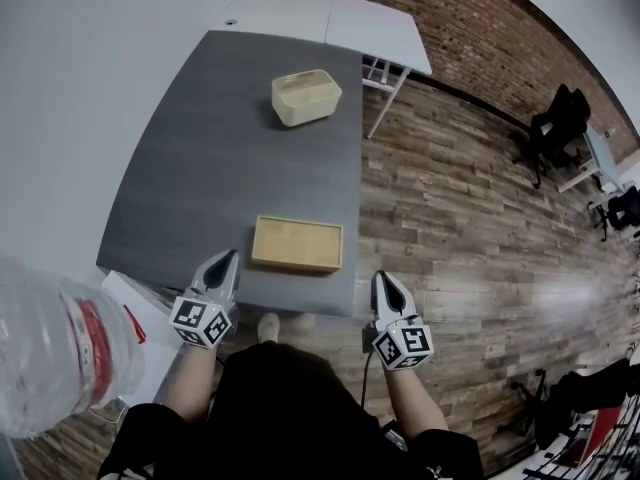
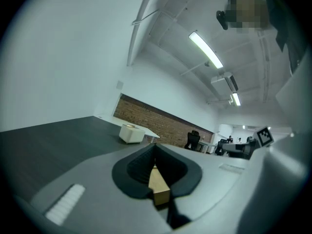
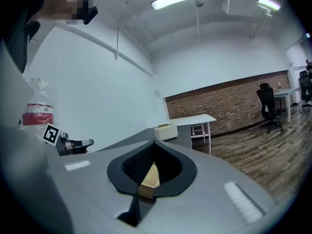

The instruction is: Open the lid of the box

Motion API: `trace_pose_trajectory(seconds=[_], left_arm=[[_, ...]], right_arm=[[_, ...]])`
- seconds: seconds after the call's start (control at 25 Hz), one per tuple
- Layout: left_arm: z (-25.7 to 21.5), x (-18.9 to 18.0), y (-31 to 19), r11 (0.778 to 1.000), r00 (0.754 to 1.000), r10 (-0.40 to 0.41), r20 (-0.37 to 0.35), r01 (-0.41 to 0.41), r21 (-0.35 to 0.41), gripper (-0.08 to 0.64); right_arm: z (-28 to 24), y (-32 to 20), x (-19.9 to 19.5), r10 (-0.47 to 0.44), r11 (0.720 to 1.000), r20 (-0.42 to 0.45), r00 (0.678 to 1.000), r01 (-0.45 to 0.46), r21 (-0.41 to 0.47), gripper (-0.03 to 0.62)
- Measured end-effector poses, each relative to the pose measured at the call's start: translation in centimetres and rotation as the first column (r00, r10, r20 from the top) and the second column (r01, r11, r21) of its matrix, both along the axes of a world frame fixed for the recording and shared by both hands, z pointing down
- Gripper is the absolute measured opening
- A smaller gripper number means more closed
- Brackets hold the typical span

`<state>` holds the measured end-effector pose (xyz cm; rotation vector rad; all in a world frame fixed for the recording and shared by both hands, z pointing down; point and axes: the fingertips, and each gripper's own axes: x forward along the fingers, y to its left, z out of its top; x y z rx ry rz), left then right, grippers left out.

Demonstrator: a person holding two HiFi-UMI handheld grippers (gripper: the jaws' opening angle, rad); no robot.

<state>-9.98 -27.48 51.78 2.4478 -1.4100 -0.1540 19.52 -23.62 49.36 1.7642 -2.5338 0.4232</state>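
Left hand-held gripper (image 1: 232, 257), right hand-held gripper (image 1: 383, 277) point forward, closed.

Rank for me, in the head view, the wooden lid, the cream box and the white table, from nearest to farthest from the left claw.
1. wooden lid, just right of the left claw, at the near edge of the grey table.
2. cream box, toward that table's far end.
3. white table, beyond that far end.
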Motion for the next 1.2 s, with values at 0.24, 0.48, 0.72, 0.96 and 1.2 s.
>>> trace_pose_trajectory(seconds=[0.24,0.48,0.72,0.96,1.2], left_arm=[[2.8,0.6,-2.1,0.994,0.998,0.053,0.043,-0.048,-0.093,0.000],[5.1,0.7,-3.5,0.980,0.996,0.069,0.061,-0.056,-0.189,0.000],[8.1,1.3,-3.9,0.955,0.992,0.096,0.081,-0.069,-0.289,0.073],[10.4,1.8,-4.0,0.930,0.995,0.049,0.089,-0.013,-0.366,0.104],[10.7,1.5,-4.4,0.919,0.997,0.022,0.068,0.007,-0.393,0.108]], right_arm=[[2.3,-2.7,-1.7,-0.009,0.997,-0.026,1.000,0.007,-0.081,0.003],[5.1,-3.7,-2.4,0.017,0.984,-0.069,0.997,-0.029,-0.175,0.003],[7.8,-4.6,-2.3,0.052,0.968,-0.081,0.995,-0.070,-0.241,0.004],[10.8,-6.0,-2.9,0.027,0.948,-0.057,0.998,-0.044,-0.314,0.093],[12.0,-7.2,-4.3,-0.005,0.932,0.008,1.000,0.007,-0.362,0.104]])
